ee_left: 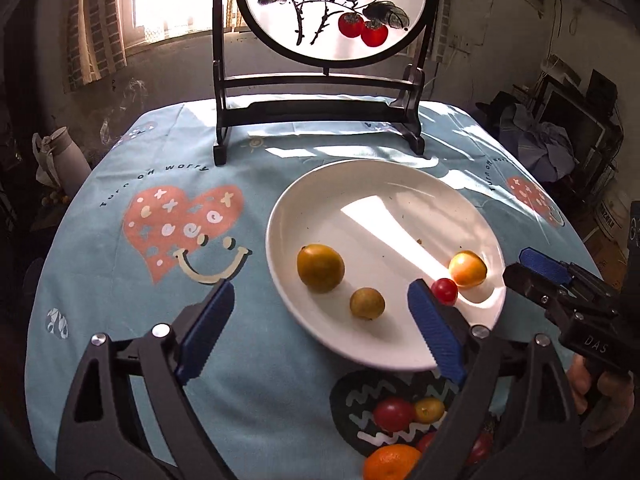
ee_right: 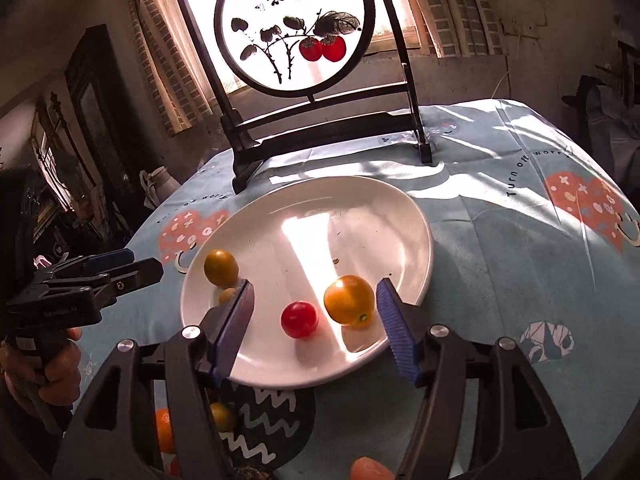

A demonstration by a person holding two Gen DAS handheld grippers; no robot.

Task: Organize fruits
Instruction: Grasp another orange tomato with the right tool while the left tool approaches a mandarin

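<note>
A white plate point(ee_left: 384, 200) point(ee_right: 360, 208) lies on the blue patterned tablecloth. On it sit a yellow-green fruit point(ee_left: 320, 268) point(ee_right: 221, 267), a smaller one point(ee_left: 367, 303) point(ee_right: 227, 295), a red cherry tomato point(ee_left: 445, 291) point(ee_right: 299, 319) and an orange tomato point(ee_left: 467, 268) point(ee_right: 349, 300). My left gripper point(ee_left: 322, 286) point(ee_right: 146, 263) hovers open over the plate's near left rim, holding nothing. My right gripper point(ee_right: 316, 284) point(ee_left: 518, 264) is open above the near right rim. The red and orange tomatoes rest between its fingers, untouched by the pads.
Loose fruit lies on the cloth near the front edge: a red tomato point(ee_left: 394, 414), a yellow one point(ee_left: 429, 410) point(ee_right: 222, 416) and an orange mandarin point(ee_left: 390, 462). A dark wooden stand point(ee_left: 320, 120) point(ee_right: 332, 132) with a round painted screen rises behind the plate. A hand grips each gripper's handle.
</note>
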